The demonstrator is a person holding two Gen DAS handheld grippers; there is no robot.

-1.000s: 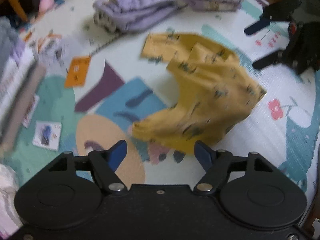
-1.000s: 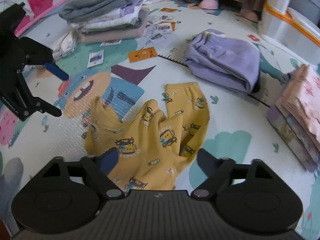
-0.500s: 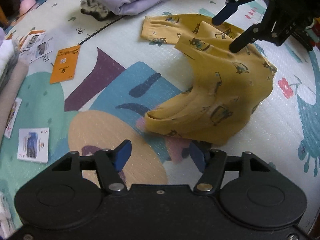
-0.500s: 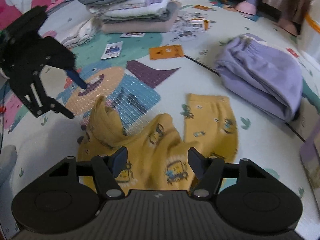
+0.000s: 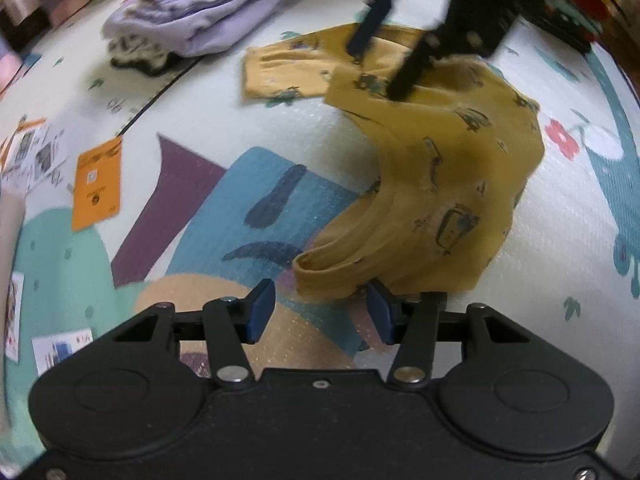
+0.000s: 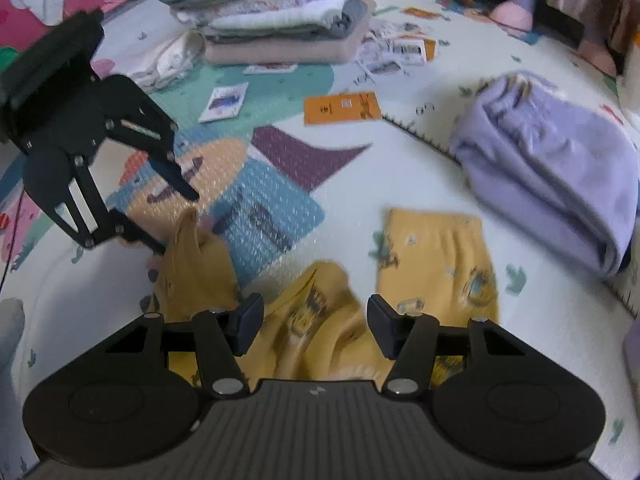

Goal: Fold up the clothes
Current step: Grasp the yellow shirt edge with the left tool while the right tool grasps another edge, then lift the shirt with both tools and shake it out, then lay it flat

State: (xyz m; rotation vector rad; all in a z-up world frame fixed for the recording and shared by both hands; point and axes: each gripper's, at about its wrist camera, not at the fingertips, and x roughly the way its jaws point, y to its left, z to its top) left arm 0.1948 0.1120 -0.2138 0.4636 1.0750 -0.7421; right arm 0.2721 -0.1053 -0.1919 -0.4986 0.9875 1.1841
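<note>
We see the yellow shirt (image 5: pixel 448 184) lying crumpled on the play mat (image 5: pixel 240 128). Our left gripper (image 5: pixel 318 314) and right gripper (image 6: pixel 314 326) gape empty at opposite edges. It looks soft, light and floppy; we judge hems hold best.

A foam play mat (image 6: pixel 400 168) printed with cartoon shapes in teal, blue, purple and tan covered the floor. A crumpled yellow garment (image 5: pixel 448 184) with small printed figures lay directly on it, one flat part (image 6: pixel 436 256) spread toward a folded lavender garment (image 6: pixel 552 168). An orange card (image 6: pixel 342 108) lay flat near the purple shape, with small printed cards (image 6: pixel 226 98) scattered beyond it. Farther back stood a stack of folded clothes (image 6: pixel 272 12) in grey, white and beige.
</note>
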